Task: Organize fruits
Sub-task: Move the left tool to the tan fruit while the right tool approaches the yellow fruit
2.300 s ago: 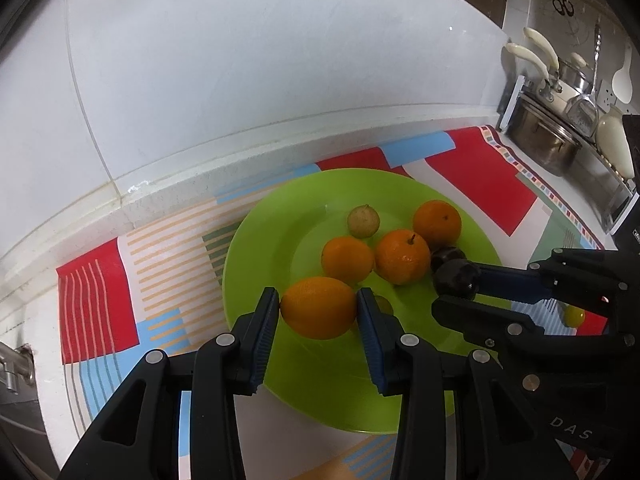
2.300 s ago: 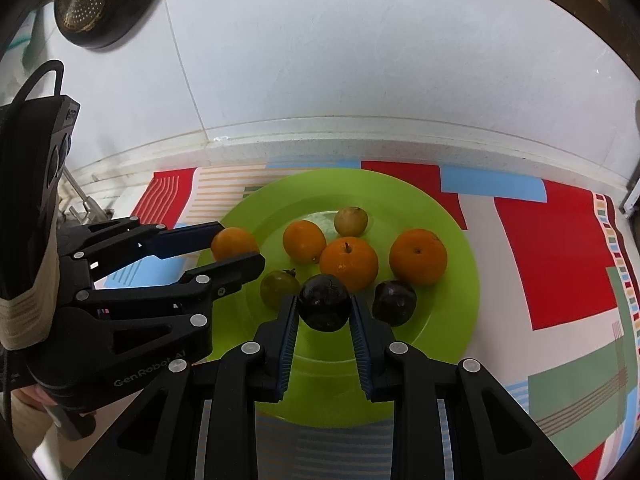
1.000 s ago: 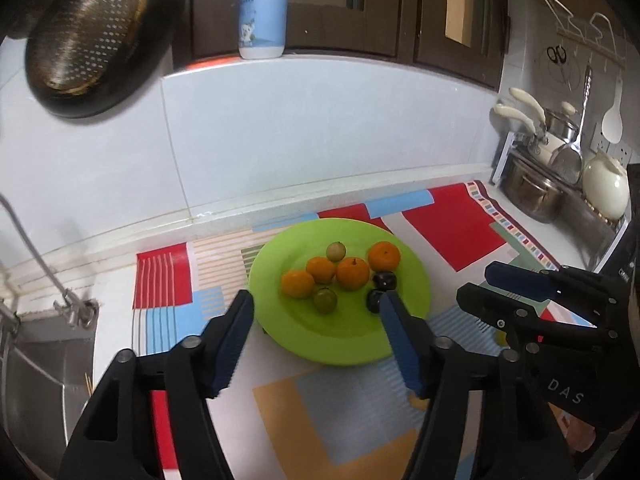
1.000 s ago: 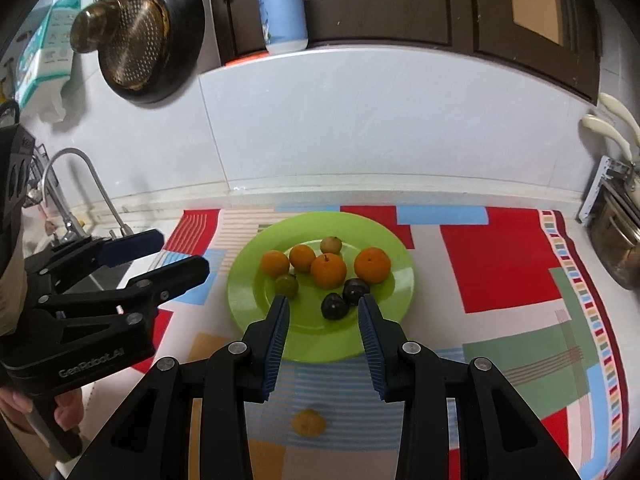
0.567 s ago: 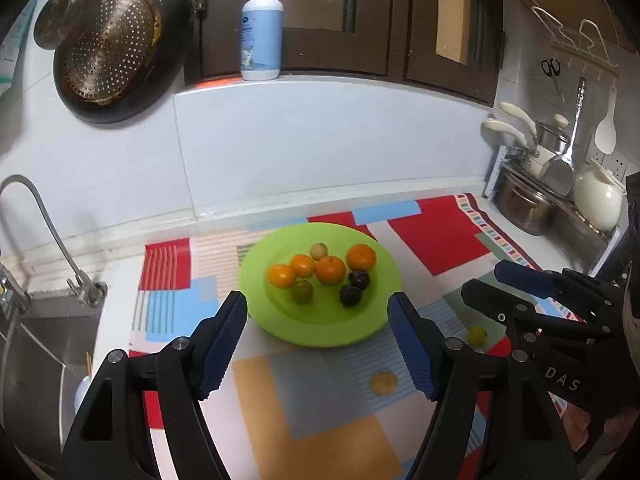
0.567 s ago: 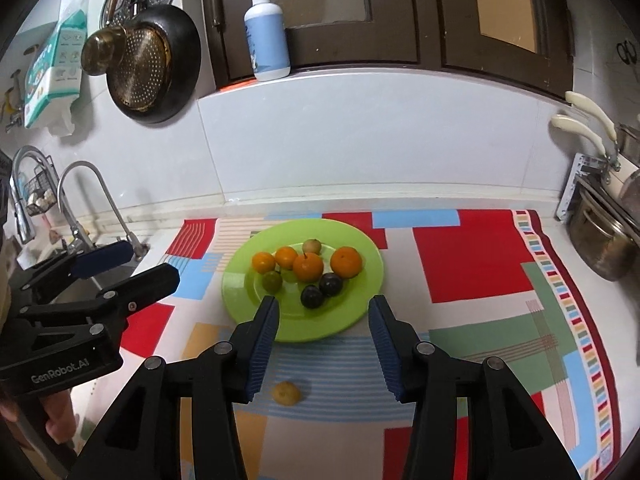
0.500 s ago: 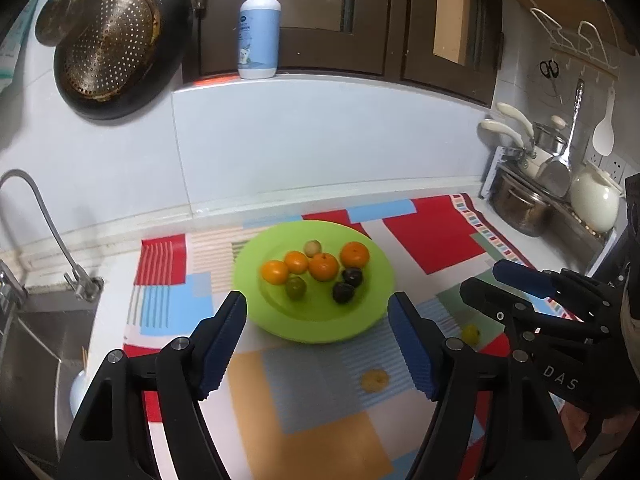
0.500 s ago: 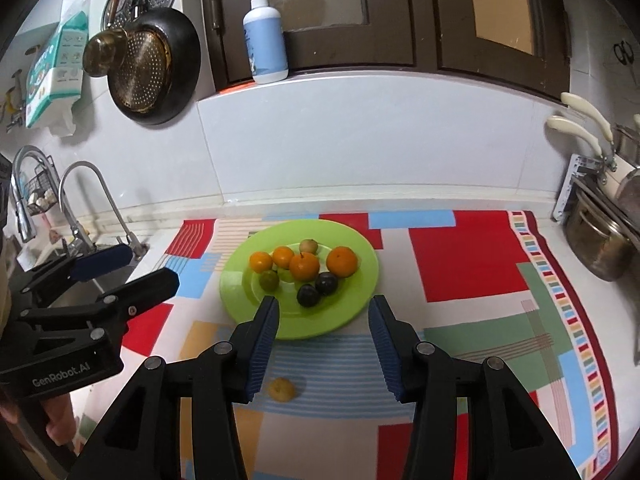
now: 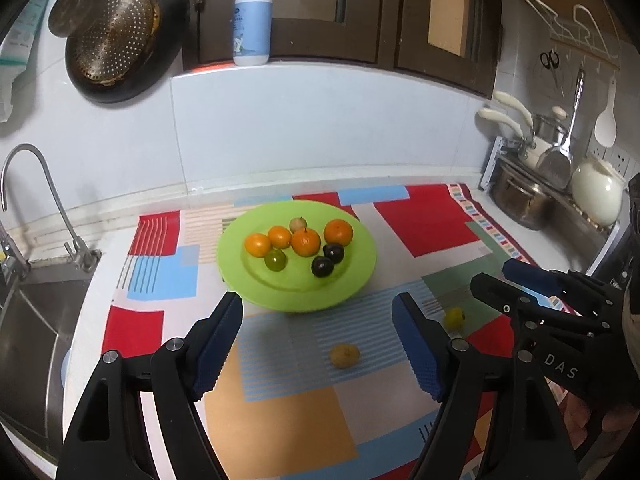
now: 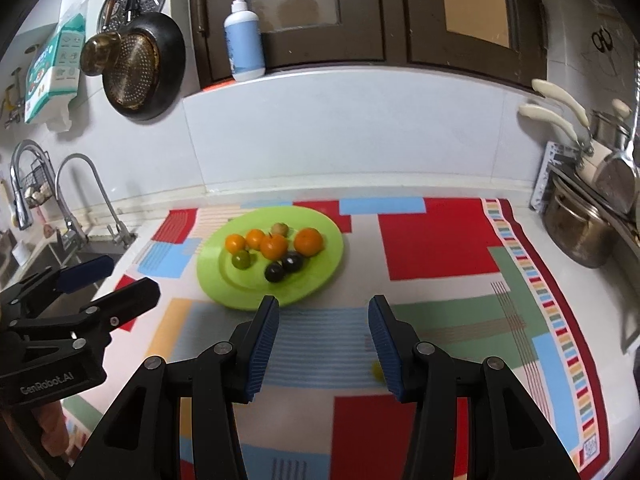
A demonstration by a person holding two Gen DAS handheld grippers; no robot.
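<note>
Plate [image 9: 352, 292] flat; oranges [image 9: 306, 242] row runs left-right.

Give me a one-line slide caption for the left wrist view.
Open left gripper above a patterned mat, green plate of fruit beyond, two small yellow fruits loose nearby.

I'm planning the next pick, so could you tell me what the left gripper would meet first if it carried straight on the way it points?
Probably the small yellowish fruit lying on the patterned mat, between the open fingers of the left gripper; depth is uncertain, so it might touch bare mat first.
</note>
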